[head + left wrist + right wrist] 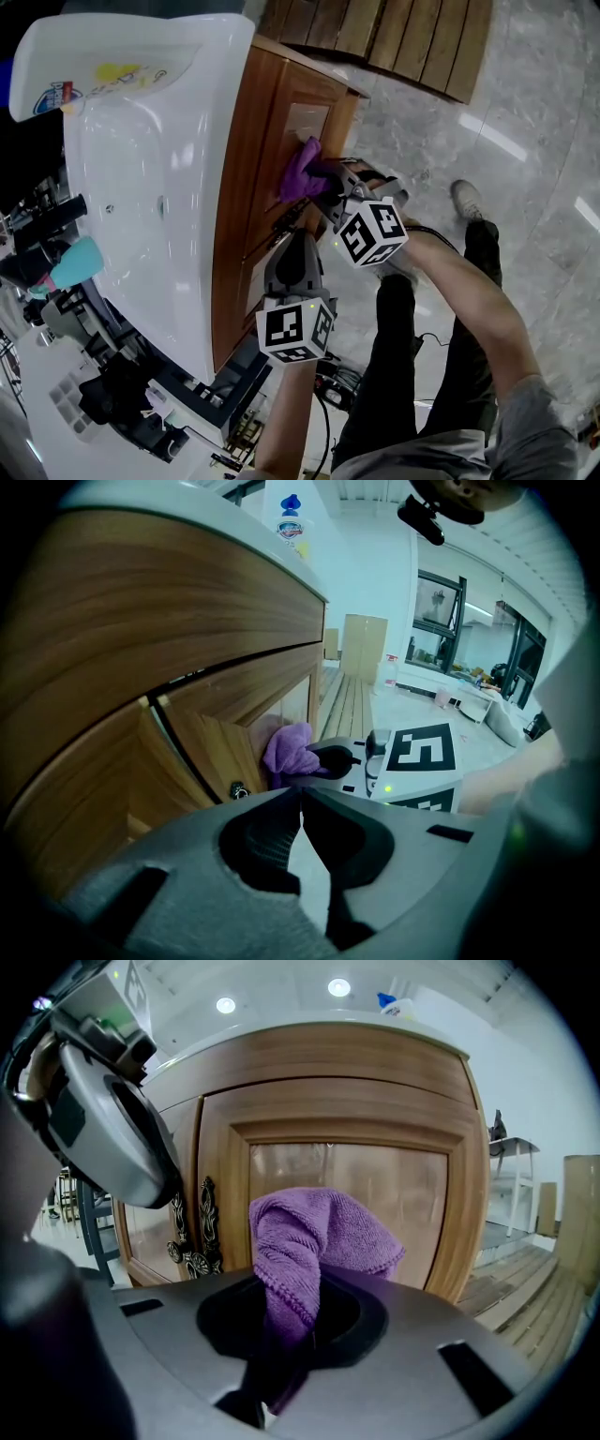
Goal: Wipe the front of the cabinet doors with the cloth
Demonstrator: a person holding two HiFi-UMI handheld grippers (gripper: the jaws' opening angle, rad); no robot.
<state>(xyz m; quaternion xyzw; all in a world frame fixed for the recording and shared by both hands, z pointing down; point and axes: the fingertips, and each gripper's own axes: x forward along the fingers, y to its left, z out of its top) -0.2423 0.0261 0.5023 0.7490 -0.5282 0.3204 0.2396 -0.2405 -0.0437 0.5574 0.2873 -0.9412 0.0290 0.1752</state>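
Observation:
A purple cloth (301,169) is bunched against the right-hand wooden cabinet door (296,122) under the sink. My right gripper (323,178) is shut on it. In the right gripper view the cloth (319,1232) rises from between the jaws and covers the lower part of the door panel (394,1171). My left gripper (292,246) hovers close to the left door (246,272), jaws shut with nothing between them. In the left gripper view the left gripper (300,799) points along the cabinet front, with the cloth (289,750) just ahead.
A white sink (141,141) tops the cabinet, with a spray bottle (56,94) at its far end. Ornate dark handles (192,1232) sit where the doors meet. A slatted wooden platform (394,37) lies on the marble floor. Cables (337,380) trail by the person's legs.

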